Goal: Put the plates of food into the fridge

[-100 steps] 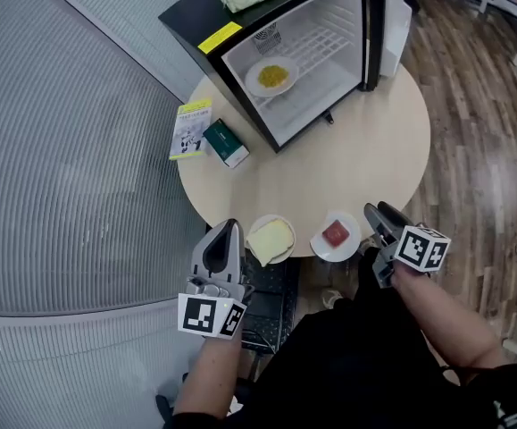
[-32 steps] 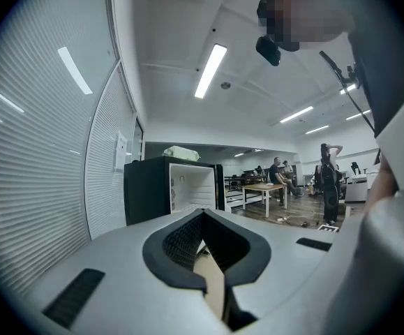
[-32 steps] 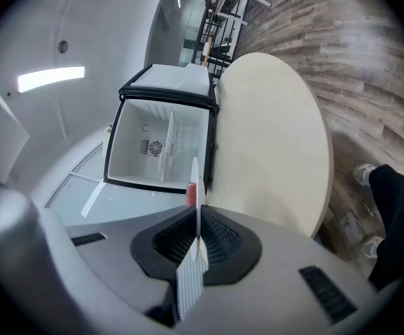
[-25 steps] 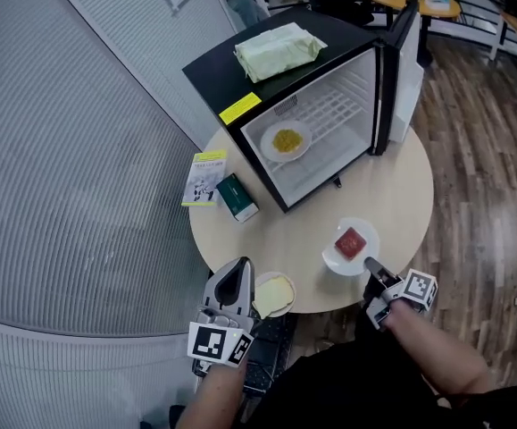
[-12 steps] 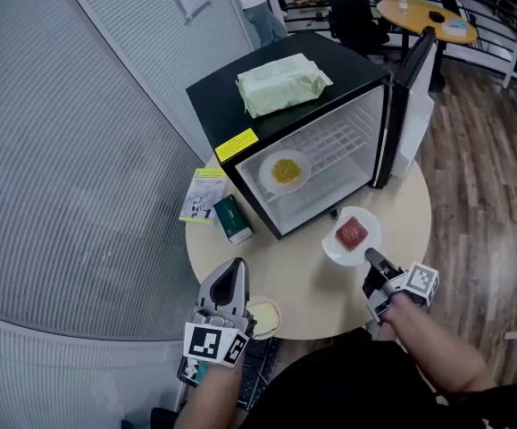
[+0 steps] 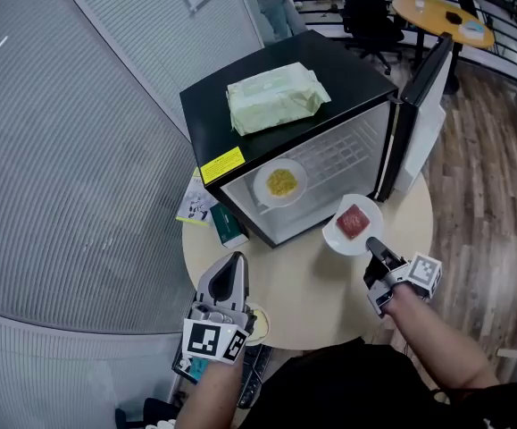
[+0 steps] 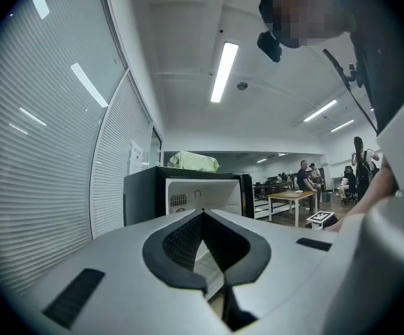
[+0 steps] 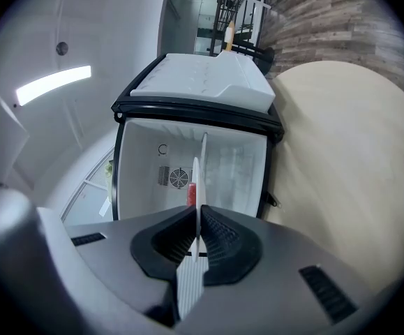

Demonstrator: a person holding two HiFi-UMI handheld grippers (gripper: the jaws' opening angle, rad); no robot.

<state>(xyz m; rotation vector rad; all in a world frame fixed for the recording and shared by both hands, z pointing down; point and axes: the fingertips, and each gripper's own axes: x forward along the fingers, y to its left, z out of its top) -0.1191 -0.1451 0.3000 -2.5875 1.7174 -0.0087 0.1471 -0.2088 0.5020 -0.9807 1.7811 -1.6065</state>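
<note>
Held just in front of the open fridge (image 6: 240,105), the plate of red food (image 6: 352,224) is clamped by its rim in the narrow jaws of the right gripper (image 6: 371,246). A plate of yellow food (image 6: 280,184) is seen inside the fridge. The left gripper (image 6: 232,262), jaws together on nothing, is kept well away from the fridge.

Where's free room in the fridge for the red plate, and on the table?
In the fridge, the shelf is bare between the yellow plate and the door. The table is bare between the left gripper and the right gripper holding the red plate. Crowded: the table's left edge, with a green box and booklet by the fridge.
</note>
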